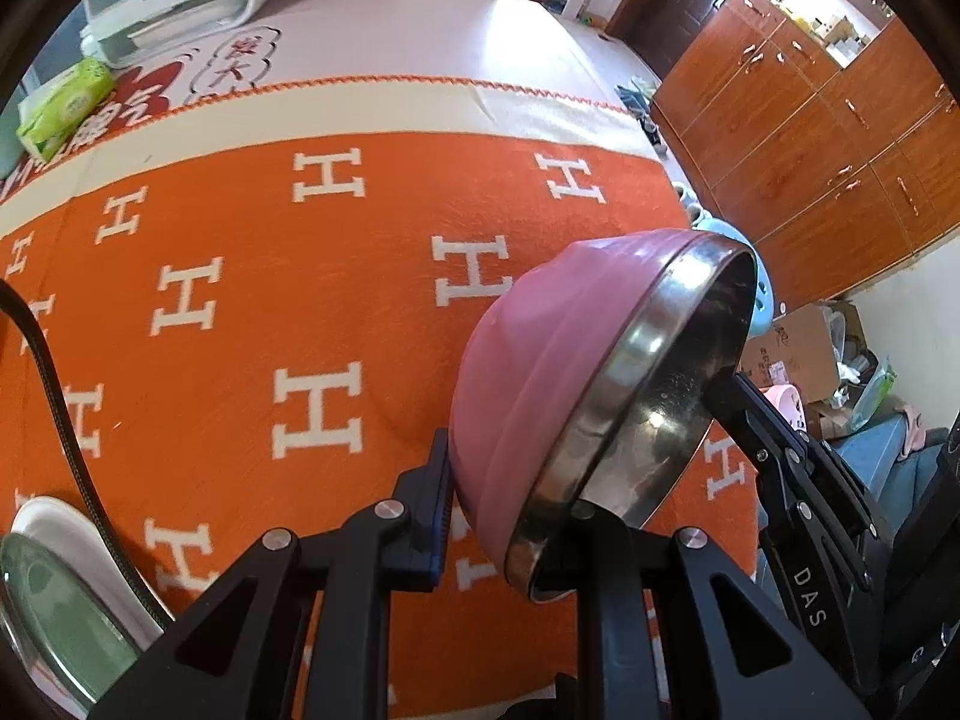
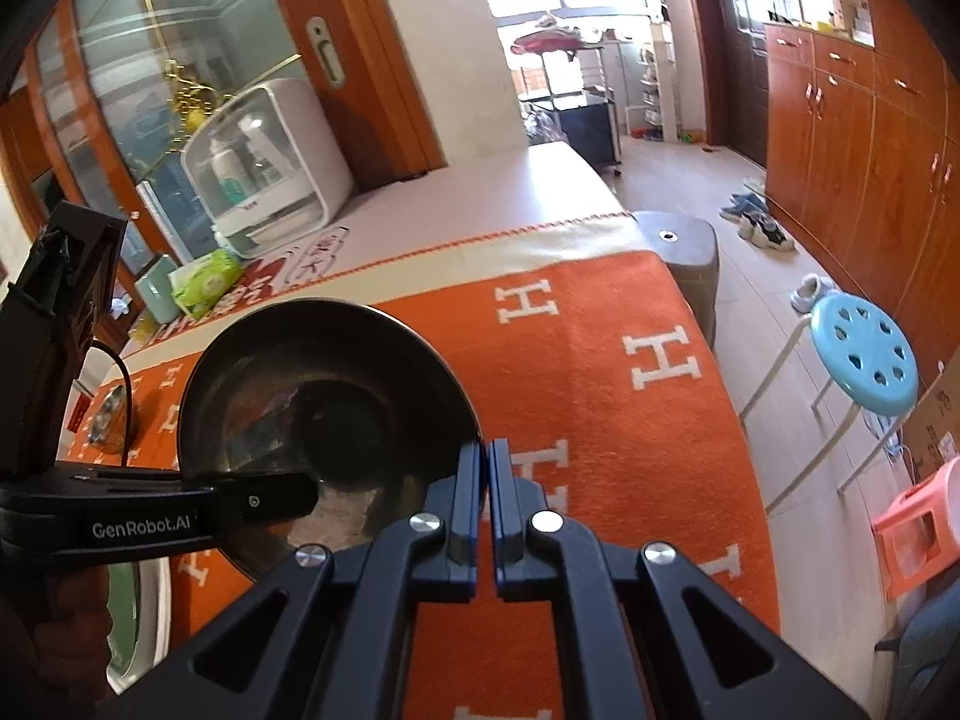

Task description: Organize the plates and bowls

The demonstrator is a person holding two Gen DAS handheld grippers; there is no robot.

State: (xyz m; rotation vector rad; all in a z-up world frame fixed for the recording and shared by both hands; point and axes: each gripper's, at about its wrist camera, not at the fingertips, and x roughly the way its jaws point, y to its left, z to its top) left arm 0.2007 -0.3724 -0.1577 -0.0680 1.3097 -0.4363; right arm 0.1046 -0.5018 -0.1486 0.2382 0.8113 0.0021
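A pink bowl (image 1: 540, 360) with a steel lining hangs tilted above the orange tablecloth (image 1: 300, 300), its mouth turned to the right. My left gripper (image 1: 510, 498) is shut on its near wall, one finger on the pink outside and one inside. In the right wrist view the bowl (image 2: 324, 396) shows its steel inside. My right gripper (image 2: 487, 462) is shut on the rim at its right edge. One of the left gripper's fingers (image 2: 270, 498) reaches into the bowl from the left.
A white plate (image 1: 42, 522) with a green dish on it lies at the cloth's near left corner, under a black cable (image 1: 60, 408). A green tissue pack (image 1: 66, 105) and a white cabinet (image 1: 180, 0) stand at the back. Off the table's right edge are a blue stool (image 2: 864, 354) and a pink stool (image 2: 918, 528).
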